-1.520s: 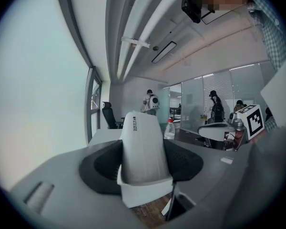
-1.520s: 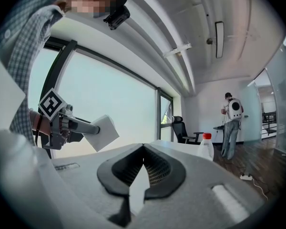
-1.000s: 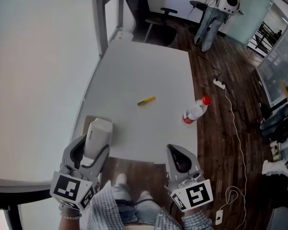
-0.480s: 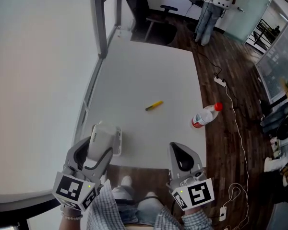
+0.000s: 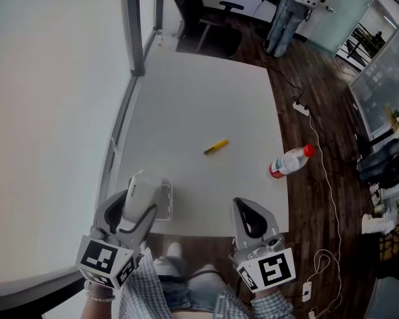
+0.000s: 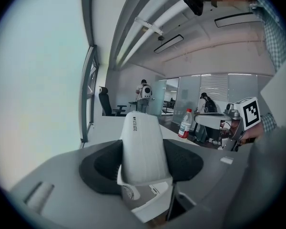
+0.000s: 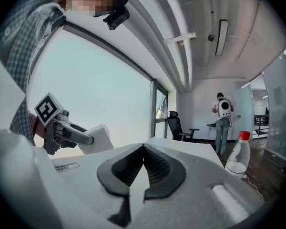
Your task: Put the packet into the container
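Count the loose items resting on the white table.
3: a small yellow stick near the middle; a clear bottle with red cap at the right edge; a white container at the near-left edge, partly behind the left gripper's white packet.

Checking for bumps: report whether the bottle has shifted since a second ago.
No. The bottle stands at the table's right edge, same gap from the yellow item.

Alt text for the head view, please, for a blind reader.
The left gripper holds a white packet over the near left corner of a table, by a white container. The right gripper hangs shut and empty; a yellow item and a red-capped bottle sit on the table.
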`<state>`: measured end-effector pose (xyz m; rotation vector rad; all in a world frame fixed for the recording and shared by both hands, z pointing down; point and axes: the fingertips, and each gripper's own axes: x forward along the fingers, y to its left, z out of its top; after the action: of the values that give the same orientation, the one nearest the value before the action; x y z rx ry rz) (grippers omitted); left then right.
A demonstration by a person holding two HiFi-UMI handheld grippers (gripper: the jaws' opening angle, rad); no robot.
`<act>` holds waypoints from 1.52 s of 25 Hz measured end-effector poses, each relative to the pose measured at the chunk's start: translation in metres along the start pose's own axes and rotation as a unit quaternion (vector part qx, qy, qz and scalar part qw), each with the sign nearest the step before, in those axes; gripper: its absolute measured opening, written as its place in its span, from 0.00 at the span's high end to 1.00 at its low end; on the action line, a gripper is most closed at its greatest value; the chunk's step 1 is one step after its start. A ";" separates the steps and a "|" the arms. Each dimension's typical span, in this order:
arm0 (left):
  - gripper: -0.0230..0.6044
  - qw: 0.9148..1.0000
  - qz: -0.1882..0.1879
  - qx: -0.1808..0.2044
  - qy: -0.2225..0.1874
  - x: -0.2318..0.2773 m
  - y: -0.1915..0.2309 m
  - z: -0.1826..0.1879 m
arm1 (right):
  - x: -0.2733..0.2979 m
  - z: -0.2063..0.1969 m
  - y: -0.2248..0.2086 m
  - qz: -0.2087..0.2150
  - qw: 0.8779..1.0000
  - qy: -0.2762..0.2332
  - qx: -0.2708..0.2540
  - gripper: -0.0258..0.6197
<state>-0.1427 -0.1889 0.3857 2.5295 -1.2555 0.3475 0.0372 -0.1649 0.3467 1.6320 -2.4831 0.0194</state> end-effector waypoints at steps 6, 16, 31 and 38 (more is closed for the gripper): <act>0.53 1.000 -0.009 -0.017 0.004 0.007 0.007 -0.007 | 0.007 -0.002 0.003 -0.001 1.000 0.007 -0.003 0.97; 0.53 0.999 -0.016 -0.031 0.016 0.013 0.009 -0.022 | 0.015 -0.010 0.012 0.010 1.000 0.018 -0.003 0.97; 0.53 0.995 0.001 -0.071 0.068 0.028 0.018 -0.060 | 0.025 -0.016 0.011 0.033 0.999 0.031 0.003 0.97; 0.53 0.993 -0.011 -0.081 0.087 0.034 0.013 -0.066 | 0.023 -0.022 0.001 0.030 0.999 0.037 0.011 0.97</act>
<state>-0.1387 -0.1974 0.4601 2.3197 -1.1418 0.4321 0.0303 -0.1832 0.3722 1.5348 -2.4844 0.1124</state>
